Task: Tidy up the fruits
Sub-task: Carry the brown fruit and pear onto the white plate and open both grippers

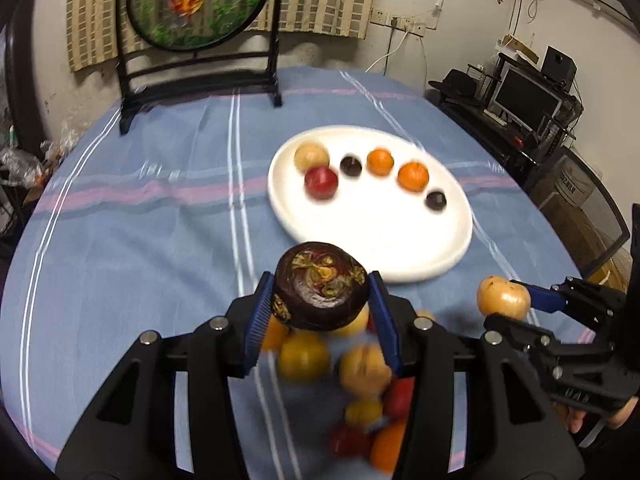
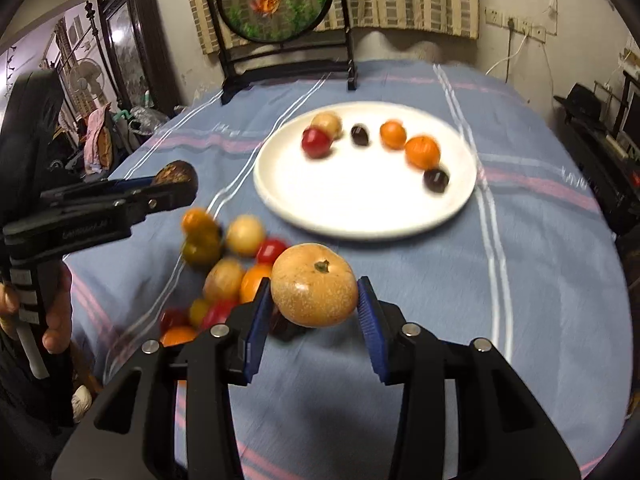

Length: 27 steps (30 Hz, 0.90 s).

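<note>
My left gripper is shut on a dark purple fruit and holds it above a pile of loose fruits on the blue cloth. My right gripper is shut on a tan round fruit, also raised; it shows in the left wrist view too. A white plate lies beyond, holding a tan fruit, a red one, two dark ones and two orange ones in an arc. The left gripper with its dark fruit shows at the left of the right wrist view.
A black stand with a round embroidered screen stands at the table's far edge. The loose fruit pile lies left of the plate. A desk with a monitor stands off the table to the right.
</note>
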Each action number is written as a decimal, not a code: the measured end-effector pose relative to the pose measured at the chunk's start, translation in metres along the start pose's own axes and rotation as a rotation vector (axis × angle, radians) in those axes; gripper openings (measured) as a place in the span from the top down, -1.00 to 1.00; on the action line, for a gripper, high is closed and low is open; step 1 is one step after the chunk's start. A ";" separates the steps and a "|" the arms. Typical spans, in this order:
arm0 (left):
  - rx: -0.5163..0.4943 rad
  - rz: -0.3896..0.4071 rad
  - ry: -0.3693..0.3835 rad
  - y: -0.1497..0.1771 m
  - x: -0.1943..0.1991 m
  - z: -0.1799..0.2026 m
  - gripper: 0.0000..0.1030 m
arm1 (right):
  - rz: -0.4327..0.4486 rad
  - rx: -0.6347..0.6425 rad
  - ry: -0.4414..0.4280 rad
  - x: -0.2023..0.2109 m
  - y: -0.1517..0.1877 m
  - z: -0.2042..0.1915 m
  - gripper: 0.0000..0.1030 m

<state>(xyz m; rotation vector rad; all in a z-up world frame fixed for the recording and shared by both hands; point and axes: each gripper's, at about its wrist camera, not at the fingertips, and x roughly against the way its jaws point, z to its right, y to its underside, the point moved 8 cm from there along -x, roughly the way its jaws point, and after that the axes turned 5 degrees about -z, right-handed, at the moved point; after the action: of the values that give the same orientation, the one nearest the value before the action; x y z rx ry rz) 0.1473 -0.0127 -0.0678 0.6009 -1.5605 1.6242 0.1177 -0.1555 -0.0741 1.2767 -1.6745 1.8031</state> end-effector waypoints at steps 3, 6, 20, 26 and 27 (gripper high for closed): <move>-0.015 -0.013 0.028 -0.033 -0.016 0.008 0.07 | 0.009 0.001 0.022 -0.010 -0.029 0.012 0.16; -0.020 -0.040 0.034 -0.056 -0.040 0.014 0.07 | -0.006 0.011 0.038 -0.027 -0.050 0.022 0.17; -0.039 -0.119 0.038 -0.095 -0.124 0.032 0.05 | -0.098 -0.009 0.101 -0.107 -0.083 0.062 0.17; -0.011 -0.074 0.022 -0.112 -0.113 0.023 -0.34 | -0.024 0.027 0.180 -0.097 -0.094 0.065 -0.22; -0.003 -0.053 0.016 -0.114 -0.105 0.019 -0.44 | -0.020 0.027 0.190 -0.090 -0.094 0.067 -0.22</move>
<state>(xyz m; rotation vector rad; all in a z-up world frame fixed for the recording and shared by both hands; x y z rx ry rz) 0.2952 -0.0617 -0.0791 0.6216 -1.5229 1.5828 0.2608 -0.1688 -0.0977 1.0899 -1.5347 1.8766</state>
